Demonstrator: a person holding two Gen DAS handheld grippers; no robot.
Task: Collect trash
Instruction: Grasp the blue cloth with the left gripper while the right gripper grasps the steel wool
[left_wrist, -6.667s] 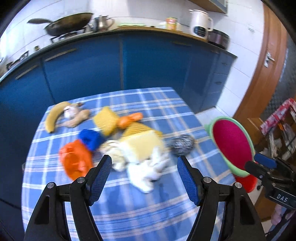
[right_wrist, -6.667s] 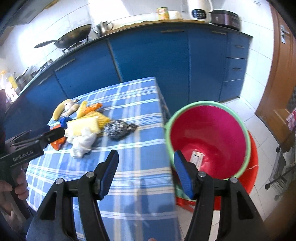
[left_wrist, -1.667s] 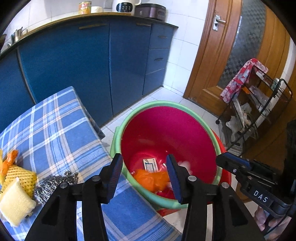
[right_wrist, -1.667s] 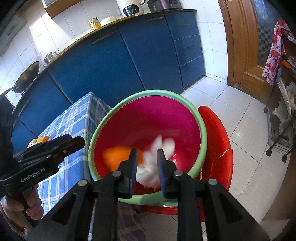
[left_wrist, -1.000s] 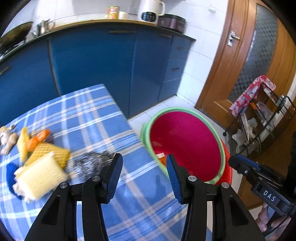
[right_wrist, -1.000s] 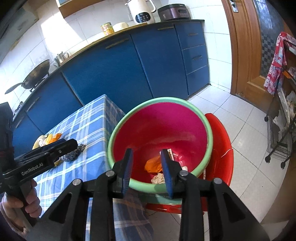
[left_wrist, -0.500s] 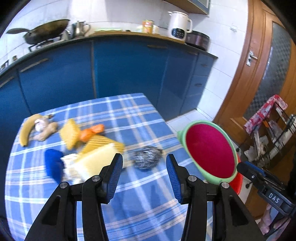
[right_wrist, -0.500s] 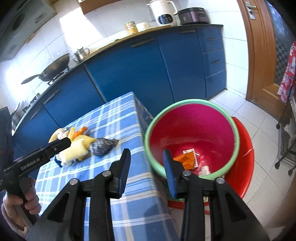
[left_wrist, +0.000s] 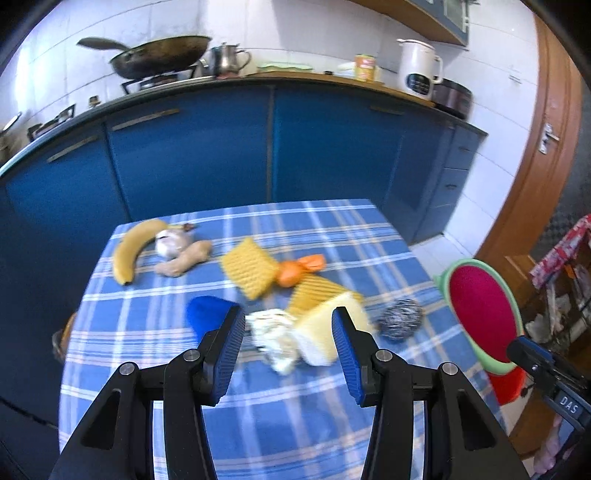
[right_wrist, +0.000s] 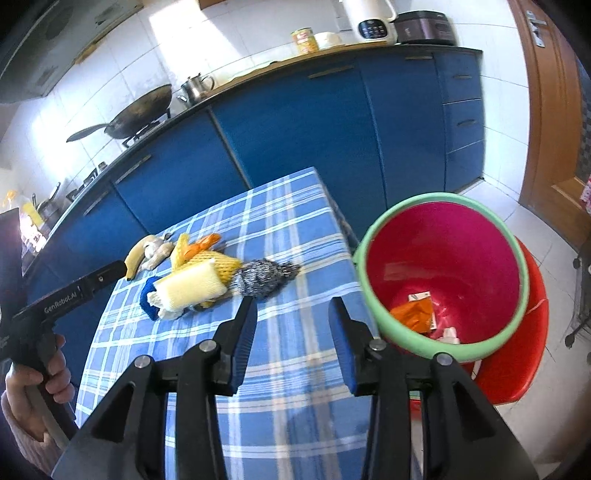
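Note:
My left gripper (left_wrist: 288, 332) is open and empty, above the near part of a blue checked table (left_wrist: 258, 417). Just ahead lie a crumpled white tissue (left_wrist: 271, 332), a yellow sponge (left_wrist: 327, 332), a blue scrap (left_wrist: 207, 314), a steel scourer (left_wrist: 400, 323), yellow foam nets (left_wrist: 249, 271) and an orange wrapper (left_wrist: 299, 269). My right gripper (right_wrist: 291, 325) is open and empty over the table's near right edge, beside the pink bin with a green rim (right_wrist: 443, 273). An orange wrapper (right_wrist: 413, 314) and white scraps lie in the bin.
A banana (left_wrist: 129, 247), garlic (left_wrist: 168, 242) and ginger (left_wrist: 183, 258) lie at the far left of the table. Blue kitchen cabinets (left_wrist: 221, 155) stand behind. A red stool (right_wrist: 517, 350) sits under the bin. A wooden door (left_wrist: 528, 155) is at the right.
Both grippers have swung from over the bin back toward the table. The orange wrapper and white tissue dropped into the bin. The left gripper has come closer to the pile.

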